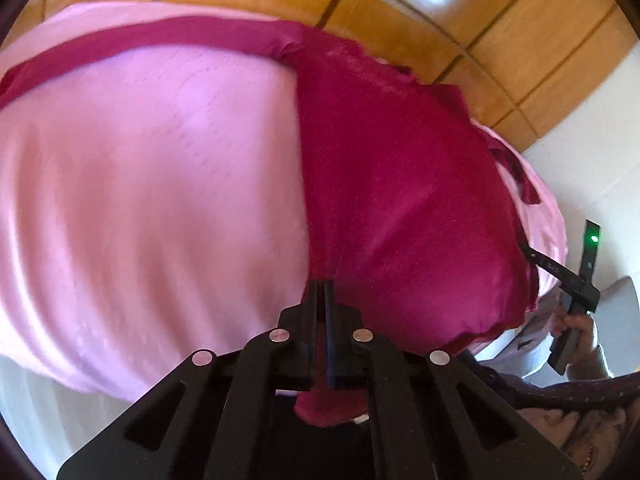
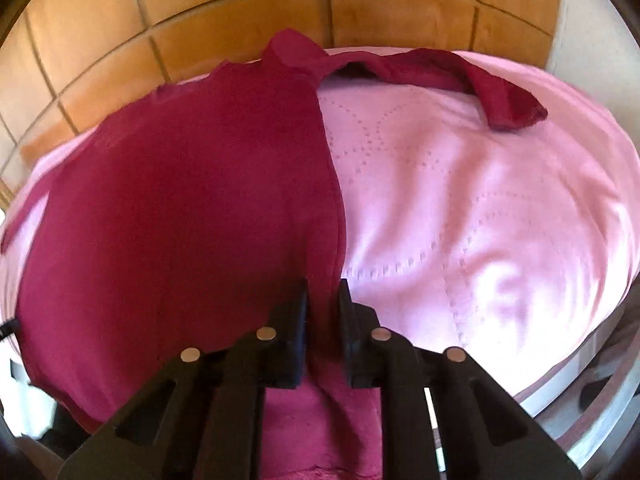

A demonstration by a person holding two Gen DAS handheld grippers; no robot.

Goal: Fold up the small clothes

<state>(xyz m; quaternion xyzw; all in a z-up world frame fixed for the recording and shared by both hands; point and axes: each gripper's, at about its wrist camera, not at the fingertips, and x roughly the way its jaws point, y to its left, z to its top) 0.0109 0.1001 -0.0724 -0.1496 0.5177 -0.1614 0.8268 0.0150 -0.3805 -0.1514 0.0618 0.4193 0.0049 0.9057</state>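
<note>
A dark magenta long-sleeved top lies on a pink quilted cover. One sleeve stretches left along the far edge. My left gripper is shut on the top's near hem. In the right wrist view the top covers the left half of the pink cover, with a sleeve bent across the far side. My right gripper has its jaws close together on the top's near edge. The right gripper's finger shows at the top's right edge in the left wrist view.
A wooden panelled wall stands behind the covered surface. The surface's white edge shows at the lower right. A hand holds the other gripper at the right of the left wrist view.
</note>
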